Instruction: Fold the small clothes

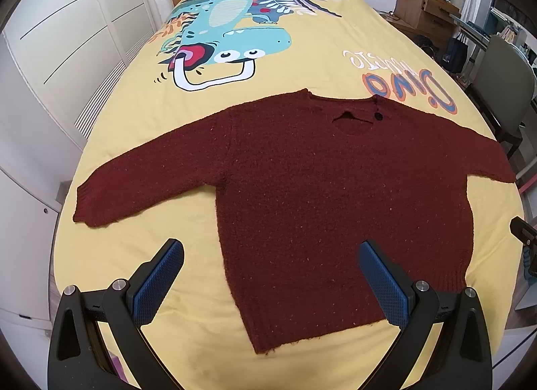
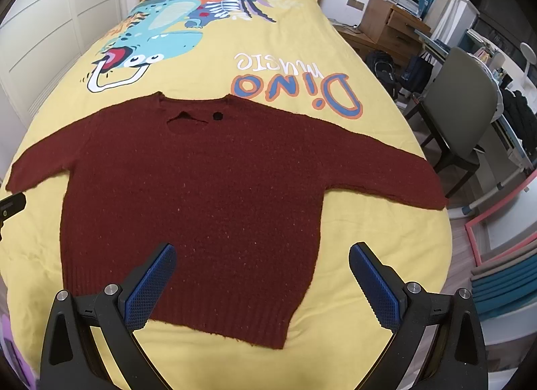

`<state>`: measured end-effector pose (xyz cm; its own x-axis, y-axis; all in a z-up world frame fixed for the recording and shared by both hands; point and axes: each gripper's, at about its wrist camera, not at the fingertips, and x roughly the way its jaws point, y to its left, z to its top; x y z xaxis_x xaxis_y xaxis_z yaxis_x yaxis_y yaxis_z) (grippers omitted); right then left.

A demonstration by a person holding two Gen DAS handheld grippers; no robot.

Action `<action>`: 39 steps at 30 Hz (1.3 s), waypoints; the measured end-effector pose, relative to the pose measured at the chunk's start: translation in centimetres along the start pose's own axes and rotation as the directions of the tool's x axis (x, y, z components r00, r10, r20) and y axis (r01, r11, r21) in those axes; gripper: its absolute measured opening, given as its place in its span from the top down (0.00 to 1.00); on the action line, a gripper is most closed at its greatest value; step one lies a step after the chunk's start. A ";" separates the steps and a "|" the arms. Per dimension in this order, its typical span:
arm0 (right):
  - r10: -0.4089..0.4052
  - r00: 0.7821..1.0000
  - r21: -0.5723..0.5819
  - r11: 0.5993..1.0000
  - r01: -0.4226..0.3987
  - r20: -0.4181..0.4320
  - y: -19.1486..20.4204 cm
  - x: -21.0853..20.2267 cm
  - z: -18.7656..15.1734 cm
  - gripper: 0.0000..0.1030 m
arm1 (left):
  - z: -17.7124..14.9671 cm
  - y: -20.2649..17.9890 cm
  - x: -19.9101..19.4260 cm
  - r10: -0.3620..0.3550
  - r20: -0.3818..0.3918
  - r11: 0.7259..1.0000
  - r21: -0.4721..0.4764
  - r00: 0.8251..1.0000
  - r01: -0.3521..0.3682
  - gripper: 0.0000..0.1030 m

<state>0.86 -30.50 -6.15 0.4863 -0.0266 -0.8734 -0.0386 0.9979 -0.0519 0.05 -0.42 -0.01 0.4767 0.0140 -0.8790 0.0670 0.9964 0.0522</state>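
We are hovering both grippers, left (image 1: 271, 284) and right (image 2: 262, 286), fingers spread wide and empty, over the flat sweater (image 1: 322, 195) (no fold made yet).

On the yellow cotton bedspread (image 2: 369, 249) you can read, upside down from where you stand, "Dino" (image 2: 298, 93) in big blue letters edged with orange, and above it "music" (image 2: 277, 63) in thin white capitals. In your left wrist view the same wording is too distorted to read.
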 end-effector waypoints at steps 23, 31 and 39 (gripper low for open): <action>-0.008 1.000 0.009 1.000 0.009 -0.010 -0.4 0.3 -0.4 0.01 | -0.1 0.1 0.1 -0.009 0.000 1.000 -0.003 1.000 0.009 0.01; -0.017 1.000 0.018 1.000 0.017 -0.019 -0.9 0.3 -0.4 0.01 | -0.1 -0.4 0.0 0.000 0.012 1.000 0.017 1.000 0.000 0.01; -0.026 0.999 0.031 0.999 0.027 -0.021 -1.4 0.3 -0.6 0.01 | 0.1 -0.8 0.0 0.000 0.013 1.000 0.031 1.000 0.000 0.01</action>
<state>0.57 -31.98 -6.61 0.4688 -0.0538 -0.8817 0.0016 0.9982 -0.0601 0.10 -1.26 -0.05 0.4880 0.0129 -0.8727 0.0940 0.9933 0.0673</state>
